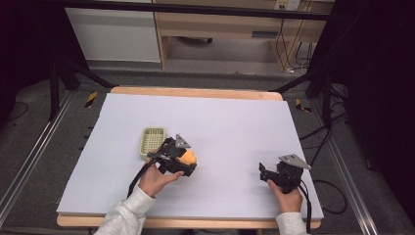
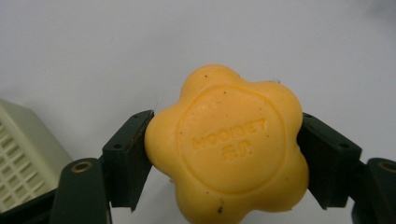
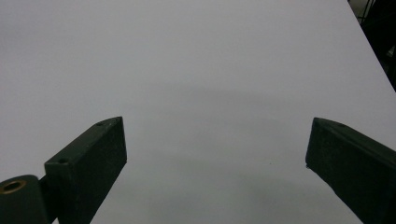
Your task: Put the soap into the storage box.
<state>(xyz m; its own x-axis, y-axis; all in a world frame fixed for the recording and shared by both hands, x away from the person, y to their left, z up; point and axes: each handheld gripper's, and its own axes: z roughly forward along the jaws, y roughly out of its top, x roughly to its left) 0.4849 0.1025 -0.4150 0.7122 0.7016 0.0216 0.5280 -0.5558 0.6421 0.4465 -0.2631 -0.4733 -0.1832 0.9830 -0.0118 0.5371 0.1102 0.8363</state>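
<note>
**Soap gripped, dish next**

White table sheet (image 1: 235,127) on a wooden top, dark frame and shelving behind. 2 things in play: an orange flower-shaped soap (image 2: 227,147) and a pale green slotted soap dish (image 1: 152,141).

Left gripper (image 1: 182,159) has its jaws closed on the soap, 1 pad on each side, stamped face toward the camera in the left gripper view. Soap sits at mid-table, just right of the dish; a corner of the dish (image 2: 23,158) shows at the left edge of that view. Whether the soap is lifted clear of the sheet or touching it is hard to tell from here, probably just off it.

Right gripper (image 1: 274,175) rests near the front right of the table, well apart from both things, jaws spread wide with nothing between them; bare sheet ahead of it in the right gripper view.

Step in hand, as I judge it: carry after pickup, heading for the dish. Next move calls for a short shift left over the dish, soap kept level, lower inside the rim, then release. Grip sits on rounded lobes, so slipping is the risk.
</note>
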